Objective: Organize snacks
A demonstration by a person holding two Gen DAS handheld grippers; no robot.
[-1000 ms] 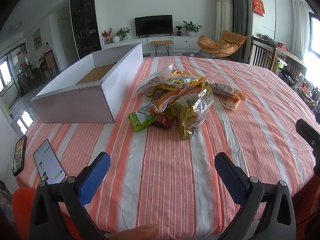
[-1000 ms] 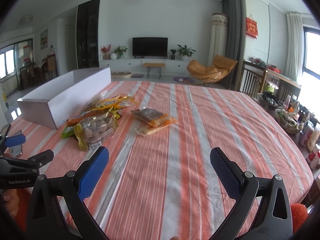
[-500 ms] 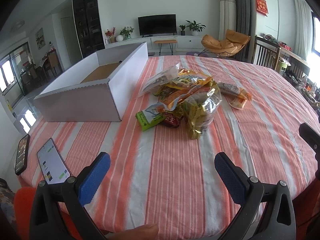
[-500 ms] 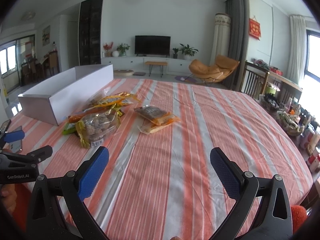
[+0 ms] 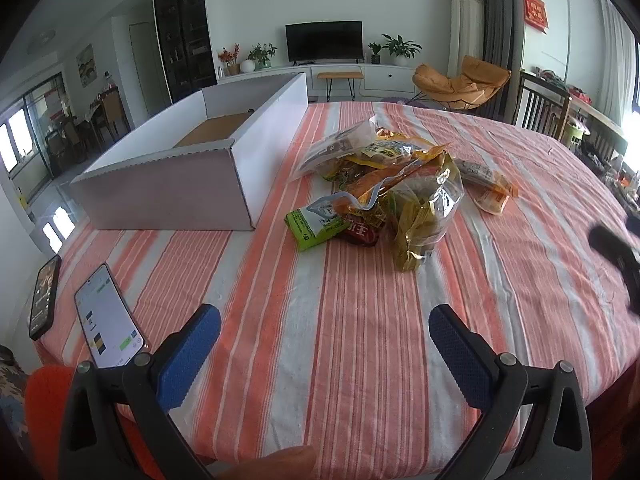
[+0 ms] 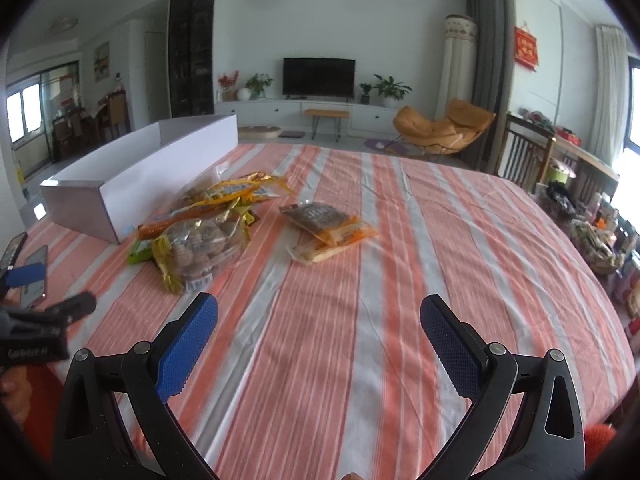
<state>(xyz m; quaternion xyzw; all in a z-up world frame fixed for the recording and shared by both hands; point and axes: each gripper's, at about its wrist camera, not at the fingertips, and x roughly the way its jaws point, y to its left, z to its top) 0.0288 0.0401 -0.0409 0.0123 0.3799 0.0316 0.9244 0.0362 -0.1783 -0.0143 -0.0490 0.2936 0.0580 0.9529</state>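
Orange-and-white striped cloth covers the worktop [image 5: 360, 320] in the left wrist view. The left gripper [image 5: 320, 332] hovers low over its near edge, jaws spread wide with nothing between them. Ahead lies the snack pile [image 5: 380, 184]: a green packet [image 5: 312, 228] at its near left, a dark red packet [image 5: 362, 232] with white characters just beside it, and a clear bag [image 5: 424, 212] with gold trim leaning on them. A single orange pack [image 5: 486, 184] lies just right of the pile, its long axis running from far left to near right. An open white box [image 5: 168, 184] stands left of the pile, its long axis running away from the camera. Two phones [image 5: 108, 316] lie near the left edge, the closer one with a lit screen; its text is too small to read.

From the right wrist view, the right gripper [image 6: 318, 336] is likewise over the cloth, jaws released and empty. The pile sits ahead to the left, the clear bag showing round brown pieces and a barcode label. The orange pack lies apart, ahead near centre. The left gripper's blurred body carries white lettering I cannot read.
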